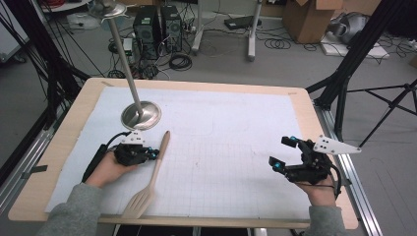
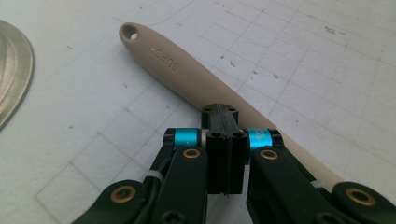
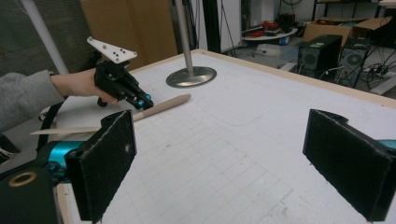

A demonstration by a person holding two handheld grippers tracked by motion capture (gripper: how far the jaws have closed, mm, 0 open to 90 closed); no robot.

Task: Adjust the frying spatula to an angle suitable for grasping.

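Note:
A beige wooden spatula (image 1: 158, 162) lies on the white gridded mat, its slotted blade near the front edge and its handle pointing away. My left gripper (image 1: 156, 154) sits low at the handle's left side. In the left gripper view its jaws (image 2: 219, 112) are pressed together with nothing between them, and their tip is right at the spatula handle (image 2: 177, 70). My right gripper (image 1: 281, 151) hovers at the right of the mat, jaws wide apart and empty. Between its pads, the right gripper view (image 3: 224, 154) looks across at the left gripper (image 3: 144, 102) and the spatula (image 3: 163, 106).
A metal stand with a round base (image 1: 141, 115) and a tall leaning pole stands just behind the left gripper; its base (image 2: 11, 74) edges into the left gripper view. The mat (image 1: 221, 128) covers most of the wooden table (image 1: 300, 96). Computers and cables lie on the floor beyond.

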